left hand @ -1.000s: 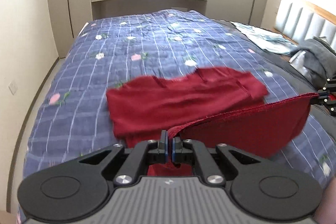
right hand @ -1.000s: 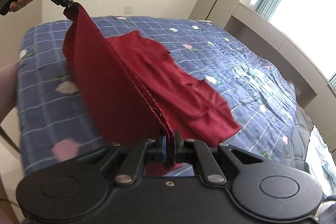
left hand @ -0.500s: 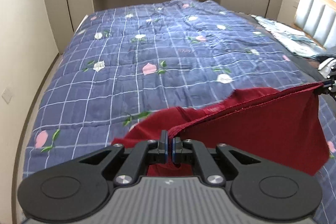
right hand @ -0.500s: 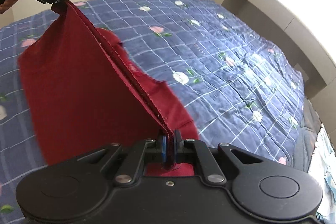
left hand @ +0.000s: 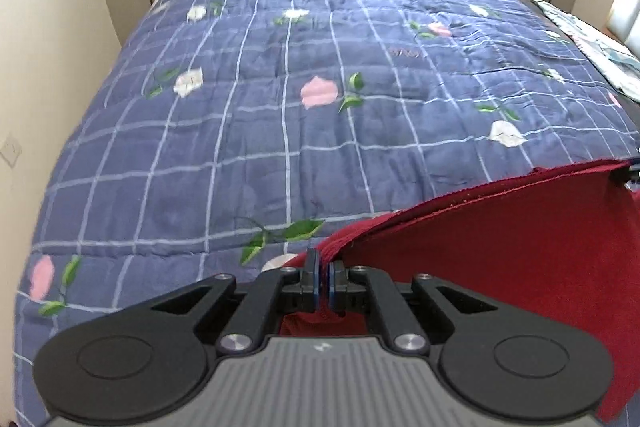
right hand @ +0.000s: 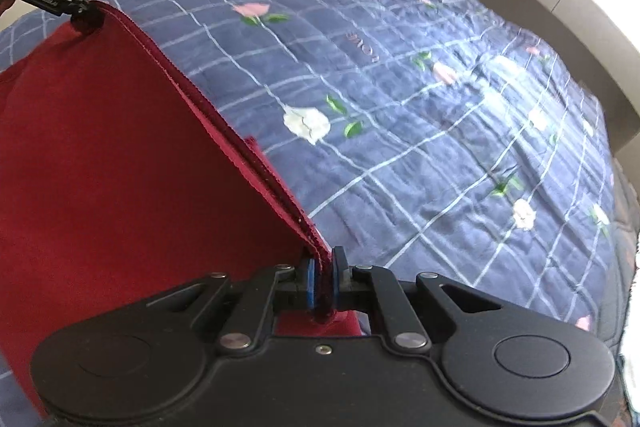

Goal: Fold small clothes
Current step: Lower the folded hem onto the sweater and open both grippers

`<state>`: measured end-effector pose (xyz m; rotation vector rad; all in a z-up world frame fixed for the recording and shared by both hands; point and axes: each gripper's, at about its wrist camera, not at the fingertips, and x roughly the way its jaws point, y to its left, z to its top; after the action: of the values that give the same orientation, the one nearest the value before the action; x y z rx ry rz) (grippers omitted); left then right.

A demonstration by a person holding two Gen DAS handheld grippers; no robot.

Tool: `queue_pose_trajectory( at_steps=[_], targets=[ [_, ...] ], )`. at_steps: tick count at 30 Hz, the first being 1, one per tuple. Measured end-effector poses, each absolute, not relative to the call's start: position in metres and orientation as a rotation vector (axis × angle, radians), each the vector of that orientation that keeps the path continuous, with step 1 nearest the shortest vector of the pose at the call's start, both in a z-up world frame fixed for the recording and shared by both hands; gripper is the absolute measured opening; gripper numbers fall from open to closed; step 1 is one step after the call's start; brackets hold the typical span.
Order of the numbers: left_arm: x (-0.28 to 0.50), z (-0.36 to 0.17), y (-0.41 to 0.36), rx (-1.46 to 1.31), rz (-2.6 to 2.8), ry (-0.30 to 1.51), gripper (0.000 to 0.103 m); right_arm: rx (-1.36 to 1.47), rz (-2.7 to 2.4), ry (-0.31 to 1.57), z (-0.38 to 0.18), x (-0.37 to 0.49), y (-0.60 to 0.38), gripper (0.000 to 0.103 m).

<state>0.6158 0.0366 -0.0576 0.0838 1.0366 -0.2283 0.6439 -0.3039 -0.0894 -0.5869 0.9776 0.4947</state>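
A: Over the near edge of the bed (left hand: 280,131), the red garment (right hand: 120,155) hangs stretched by its top hem, running straight from one tool to the other.

B: Yep. Left tongs (left hand: 323,285) pinch one corner, right tongs (right hand: 323,285) pinch the other. Both look level and equally close. Bottom half probably dangles free, can't see it.

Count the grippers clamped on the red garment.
2. The left gripper pinches one end of the red garment's top edge; the right gripper pinches the other end. No others show.
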Motion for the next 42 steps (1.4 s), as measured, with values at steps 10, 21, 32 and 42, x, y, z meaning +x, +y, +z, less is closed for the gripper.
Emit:
queue_pose_trajectory(
  at_steps=[10,21,32,42],
  targets=[
    [0.62,-0.077,0.045,-0.028,-0.165,1.049,0.035,-0.454,0.411,0.951,-0.105,0.649,-0.323,0.038],
    [0.59,-0.06,0.045,-0.092,0.004,0.891,0.103,-0.399,0.177,0.756,-0.111,0.62,-0.344,0.101],
    [0.584,-0.094,0.029,0.027,0.137,0.841,0.103,-0.404,0.087,0.649,-0.117,0.617,-0.332,0.102],
    [0.594,-0.111,0.058,-0.162,0.166,0.854,0.103,-0.418,0.031,0.612,-0.125,0.612,-0.34,0.102]
  ],
)
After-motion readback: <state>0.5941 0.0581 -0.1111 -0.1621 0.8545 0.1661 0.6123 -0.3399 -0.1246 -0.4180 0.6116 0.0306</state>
